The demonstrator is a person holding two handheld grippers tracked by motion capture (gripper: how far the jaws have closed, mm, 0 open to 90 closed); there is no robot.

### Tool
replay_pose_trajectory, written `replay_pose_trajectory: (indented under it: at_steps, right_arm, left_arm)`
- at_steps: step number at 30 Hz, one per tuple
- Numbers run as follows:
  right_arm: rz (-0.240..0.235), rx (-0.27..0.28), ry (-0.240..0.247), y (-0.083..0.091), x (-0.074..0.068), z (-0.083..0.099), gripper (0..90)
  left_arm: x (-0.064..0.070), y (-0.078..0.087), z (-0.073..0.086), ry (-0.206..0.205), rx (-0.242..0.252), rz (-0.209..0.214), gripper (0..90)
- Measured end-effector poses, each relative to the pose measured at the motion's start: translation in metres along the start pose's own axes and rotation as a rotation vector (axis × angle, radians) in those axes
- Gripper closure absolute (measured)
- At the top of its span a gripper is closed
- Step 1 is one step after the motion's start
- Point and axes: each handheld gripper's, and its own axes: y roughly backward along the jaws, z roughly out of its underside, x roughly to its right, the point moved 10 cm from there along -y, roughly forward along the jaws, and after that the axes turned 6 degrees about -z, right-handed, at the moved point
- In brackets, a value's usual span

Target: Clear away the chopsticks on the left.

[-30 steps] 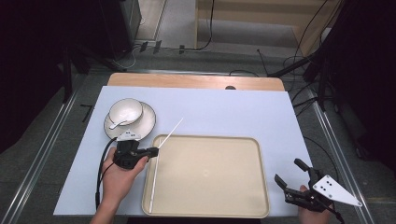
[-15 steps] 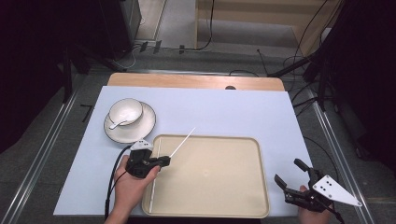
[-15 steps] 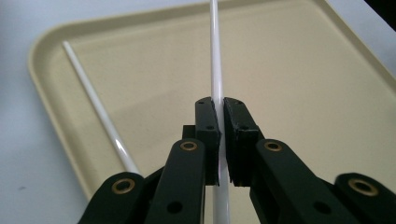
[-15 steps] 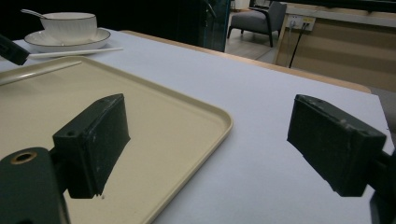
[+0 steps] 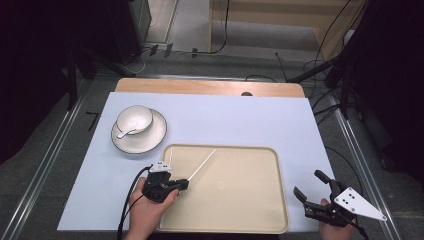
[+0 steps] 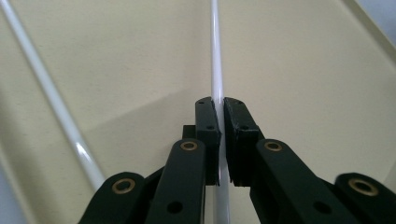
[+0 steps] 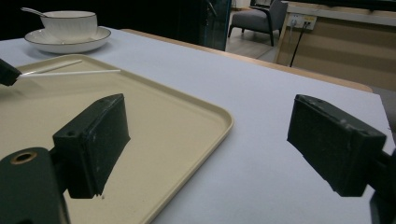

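**Stick going onto tray: L mid-placement, R idle**

L gripper (image 5: 184, 184) sits at approx 9 o'clock of the tray (image 5: 260, 220), just inside its left rim. Jaws closed tight on a thin white stick (image 5: 202, 167); in the left gripper view the stick (image 6: 216, 56) runs straight up between the pads, clamped near one end. Free end points to approx 1 o'clock over the tray floor. Can't tell from the high view whether the tip touches the tray or hangs just above it.

Second stick (image 6: 51, 105) lies on the tray at the left rim, near the held one, not touching it.

R gripper (image 5: 316, 195) at approx 4 o'clock, off the tray's right edge, over the table (image 5: 240, 120). Jaws wide apart, nothing between them; right gripper view confirms.

Bowl (image 5: 134, 120) w/ spoon (image 5: 125, 133) on saucer (image 5: 152, 137), approx 11 o'clock, beside the tray's far-left corner. Untouched.

Step, my read: setting stick no. 2 down in the tray.

Next move prob needs: lower L till the stick lies flat, then open the jaws slowly so it doesn't roll. Keep it off the first stick. Lift L straight up after release.
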Motion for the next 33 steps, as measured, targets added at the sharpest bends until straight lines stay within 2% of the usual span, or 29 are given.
replay_pose_trajectory:
  at_steps: [5, 11, 15, 22, 25, 28, 29, 33]
  right_arm:
    - [0.0, 0.002, 0.0, 0.001, 0.001, 0.0, 13.0]
    - [-0.001, 0.005, -0.007, 0.001, 0.002, 0.0, 13.1]
    - [0.001, 0.007, -0.009, 0.002, 0.003, 0.0, 13.0]
    - [0.006, 0.01, -0.009, 0.002, 0.003, -0.001, 13.1]
    - [0.009, 0.013, -0.011, 0.003, 0.003, -0.001, 13.1]
    - [0.016, 0.011, -0.012, 0.002, 0.005, -0.001, 13.1]
    - [0.018, 0.011, -0.013, 0.002, 0.005, -0.001, 13.0]
    - [0.014, 0.009, -0.017, 0.001, 0.005, 0.0, 13.1]
  left_arm:
    - [-0.001, -0.006, 0.003, 0.016, -0.001, -0.01, 85.6]
    - [0.003, -0.013, 0.007, 0.007, -0.013, -0.009, 85.1]
    - [0.004, -0.014, 0.006, 0.007, -0.006, 0.0, 80.7]
    - [0.006, -0.013, 0.006, -0.023, -0.01, -0.005, 78.4]
    - [0.008, -0.012, -0.001, -0.038, 0.008, 0.005, 79.4]
    - [0.01, -0.011, -0.013, -0.059, 0.03, 0.03, 87.1]
    - [0.01, -0.013, -0.017, -0.063, 0.035, 0.038, 90.0]
    - [0.011, -0.025, -0.031, -0.086, 0.034, 0.047, 90.0]
